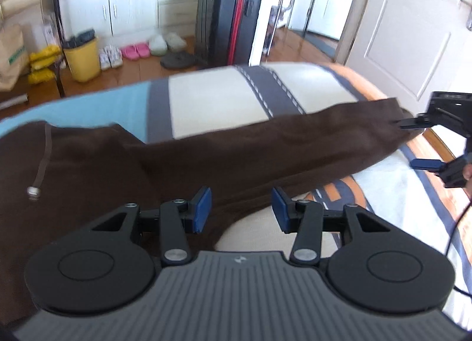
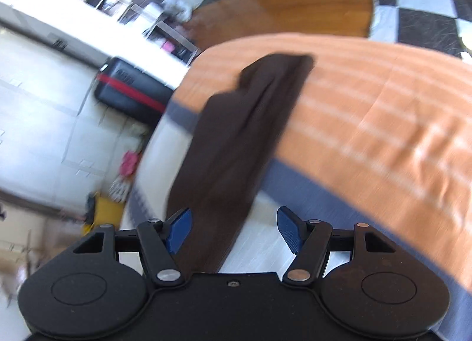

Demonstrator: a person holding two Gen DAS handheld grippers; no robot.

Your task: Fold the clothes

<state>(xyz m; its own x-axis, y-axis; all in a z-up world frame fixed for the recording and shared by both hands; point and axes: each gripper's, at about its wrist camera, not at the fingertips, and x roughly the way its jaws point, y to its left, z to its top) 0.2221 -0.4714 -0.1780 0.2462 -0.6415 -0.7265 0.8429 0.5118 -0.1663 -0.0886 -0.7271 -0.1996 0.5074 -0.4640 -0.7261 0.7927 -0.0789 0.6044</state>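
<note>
We see brown trousers (image 1: 206, 158) lying across a striped bed (image 1: 224, 96), with one leg stretched out toward the right edge and the waist end, with its drawstring (image 1: 41, 164), at the left.

Left gripper (image 1: 241, 211): the jaws stand wide apart, and nothing is between them. The blue pads (image 1: 202, 209) sit just above the lower edge of the trousers; we cannot tell whether they touch the cloth.

Right gripper (image 2: 233, 230): the jaws are spread wide here too. In the right wrist view the trouser leg (image 2: 236, 146) runs forward from between the fingers toward the orange part of the bedcover (image 2: 368, 111), but neither pad presses on it. In the left wrist view the right gripper (image 1: 413, 143) is at the leg's far end, one finger right at the hem and the other below it, apart from the cloth.

Beyond the bed stand a suitcase (image 1: 228, 25), a yellow bin (image 1: 82, 57), and shoes (image 1: 135, 51) on a wooden floor (image 1: 141, 71). A white door (image 1: 413, 25) is at the right. The right wrist view is motion-blurred.
</note>
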